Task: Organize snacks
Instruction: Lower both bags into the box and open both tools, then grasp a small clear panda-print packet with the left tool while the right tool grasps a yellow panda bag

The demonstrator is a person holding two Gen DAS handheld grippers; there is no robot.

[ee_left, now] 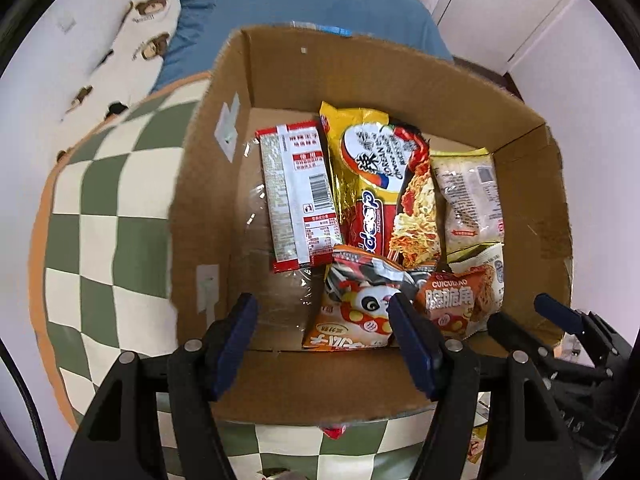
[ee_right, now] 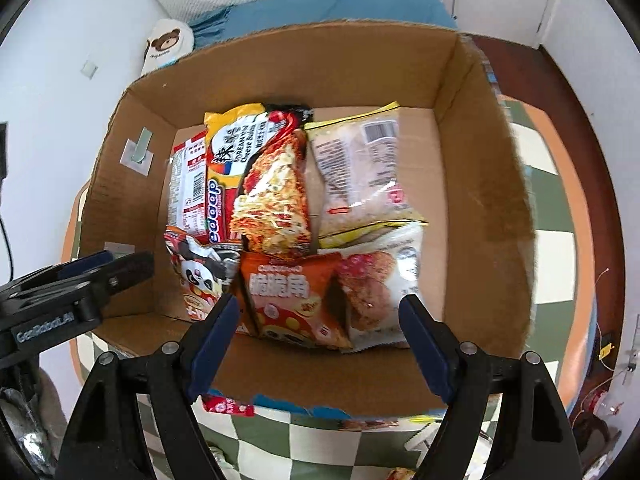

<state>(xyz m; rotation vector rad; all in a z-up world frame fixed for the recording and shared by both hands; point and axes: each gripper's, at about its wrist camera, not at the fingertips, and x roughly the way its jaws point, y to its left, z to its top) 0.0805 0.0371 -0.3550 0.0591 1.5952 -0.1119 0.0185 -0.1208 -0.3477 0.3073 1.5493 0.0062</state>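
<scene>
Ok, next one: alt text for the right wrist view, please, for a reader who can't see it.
Open right gripper hangs empty over a cardboard box of snack packets, an orange packet nearest between its fingers. Behind it lie a noodle packet and a pale packet. The left gripper shows at the left edge; a checkered cloth lies under the box.

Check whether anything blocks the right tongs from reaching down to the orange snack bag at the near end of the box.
Nothing visible does. The right tongs hang open above the cardboard box, and the orange snack bag lies on top just below them, uncovered. The left tongs stand off to the side, over the box's left wall.
</scene>
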